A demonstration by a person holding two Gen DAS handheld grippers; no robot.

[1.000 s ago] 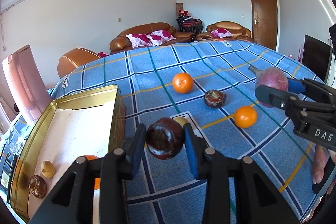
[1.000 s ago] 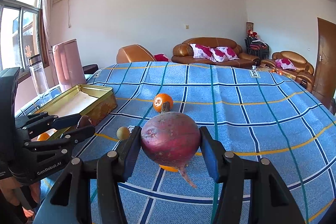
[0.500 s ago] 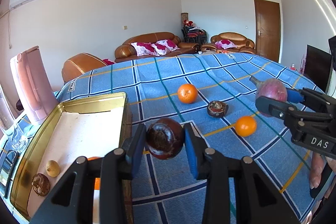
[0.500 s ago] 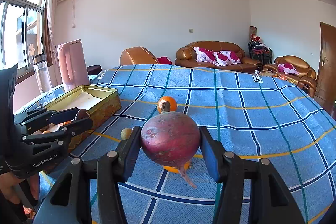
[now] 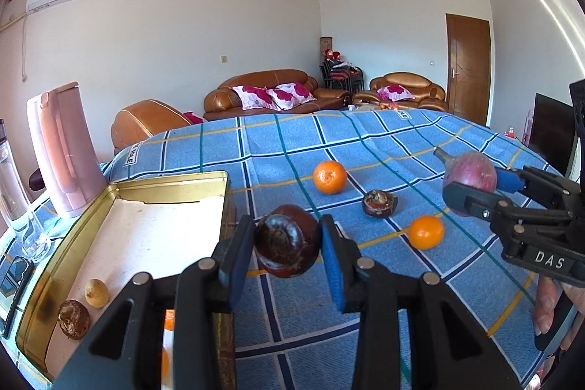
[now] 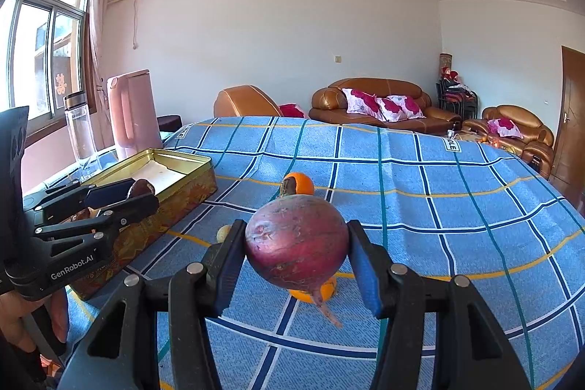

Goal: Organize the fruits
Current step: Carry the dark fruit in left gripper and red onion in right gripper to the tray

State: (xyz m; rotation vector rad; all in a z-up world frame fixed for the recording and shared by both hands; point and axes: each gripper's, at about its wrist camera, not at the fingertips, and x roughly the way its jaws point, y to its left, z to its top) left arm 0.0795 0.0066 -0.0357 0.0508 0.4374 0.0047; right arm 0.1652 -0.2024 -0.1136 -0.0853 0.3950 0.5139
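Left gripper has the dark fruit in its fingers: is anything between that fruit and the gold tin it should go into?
Nothing visible blocks it. The left gripper holds the dark brown fruit above the cloth, just right of the gold tin. Only the tin's near wall lies between. The tin is open, with bare floor ahead of the small fruits in its near corner.

Right gripper [image 6: 296,262] clamped on purple round fruit [image 6: 297,245], gold tin [image 6: 175,185] at left, orange [image 6: 301,183] farther on blue checked cloth [image 6: 438,207]
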